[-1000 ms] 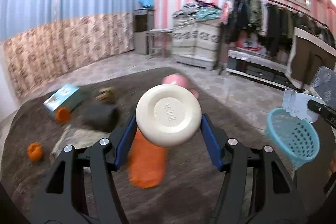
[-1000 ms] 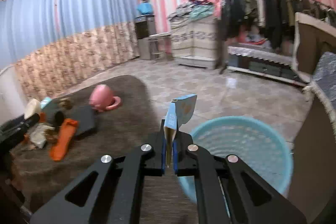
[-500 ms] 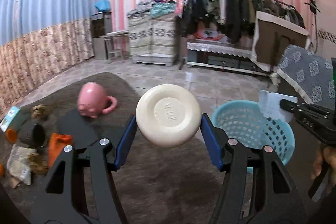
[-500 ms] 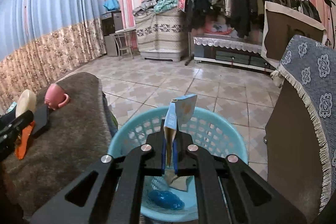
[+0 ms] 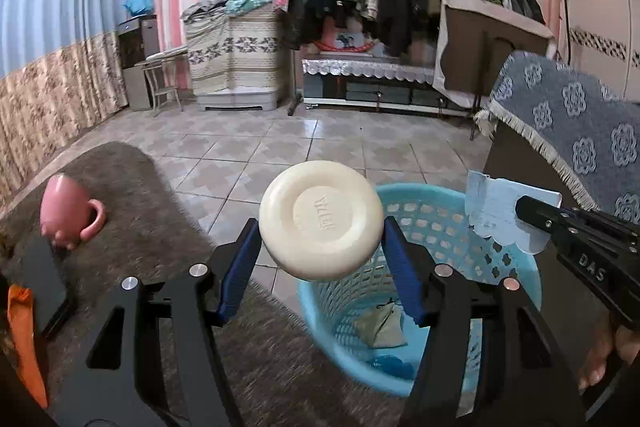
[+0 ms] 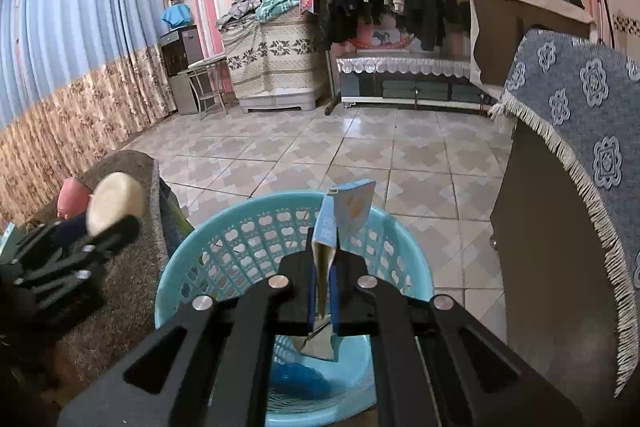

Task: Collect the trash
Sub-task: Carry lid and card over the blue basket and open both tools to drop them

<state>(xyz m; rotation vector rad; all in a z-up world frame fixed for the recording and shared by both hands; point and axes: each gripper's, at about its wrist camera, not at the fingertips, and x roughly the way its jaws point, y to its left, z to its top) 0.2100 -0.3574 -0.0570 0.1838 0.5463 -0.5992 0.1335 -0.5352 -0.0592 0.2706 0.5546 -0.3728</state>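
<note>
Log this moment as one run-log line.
left gripper: shut on cream lid | right gripper: shut on blue carton, over basket | neither dropped yet

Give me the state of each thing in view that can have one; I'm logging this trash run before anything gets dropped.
Left tool: shut on the cream round lid.
Cream round lid: held on edge, near the basket rim.
Right tool: shut on the blue carton.
Blue carton: flattened, upright over the basket.
Blue basket: upright, already holding some trash.
Pink mug: lying on its side on the brown mat.
</note>
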